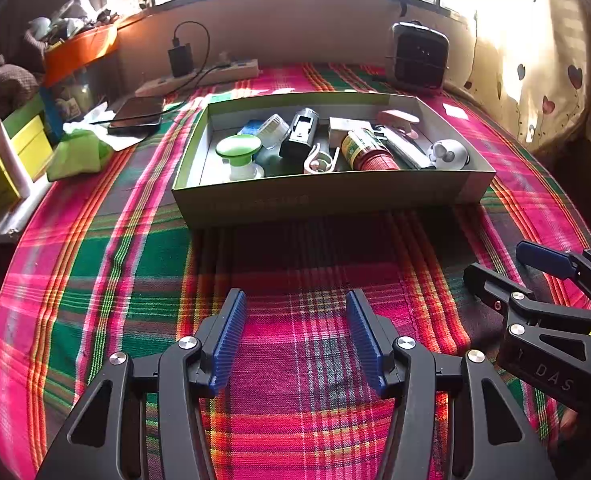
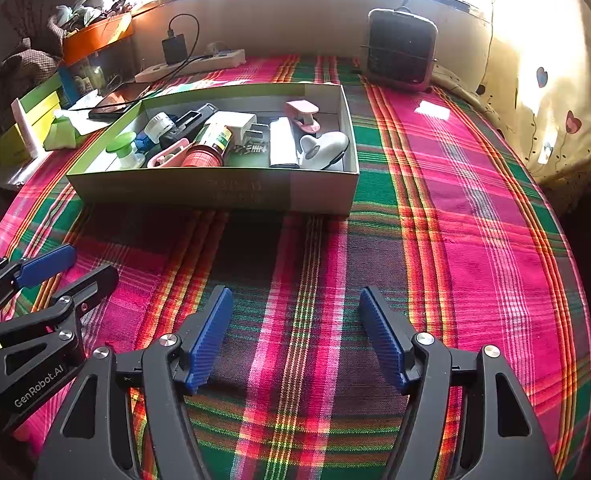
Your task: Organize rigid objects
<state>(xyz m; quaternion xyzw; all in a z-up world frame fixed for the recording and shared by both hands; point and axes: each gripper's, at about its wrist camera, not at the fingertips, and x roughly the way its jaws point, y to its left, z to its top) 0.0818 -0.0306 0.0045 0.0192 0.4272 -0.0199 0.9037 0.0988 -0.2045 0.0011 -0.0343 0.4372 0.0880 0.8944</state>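
Rigid objects, possibly toiletries, fill shallow green cardboard box (image 1: 323,196) on plaid cloth (image 1: 303,264). Left gripper (image 1: 295,336) and right gripper (image 2: 295,336) both spread wide, empty.

Open box (image 1: 319,200) of small hard items on the plaid cloth
Inside lie a green-topped dispenser (image 1: 240,155), a red-capped bottle (image 1: 367,151) on its side, a black device (image 1: 300,132), a white plug (image 2: 237,125) and a pink clip (image 2: 304,115).

The plaid bedcover (image 2: 435,240) is woven cloth, coarse and matt. The box (image 1: 319,200) looks like smooth matt cardboard. Both the left gripper (image 1: 295,336) and right gripper (image 2: 295,336) are matt black plastic (ribbed blue pads (image 1: 227,340), shiny metal screws (image 1: 406,343)).
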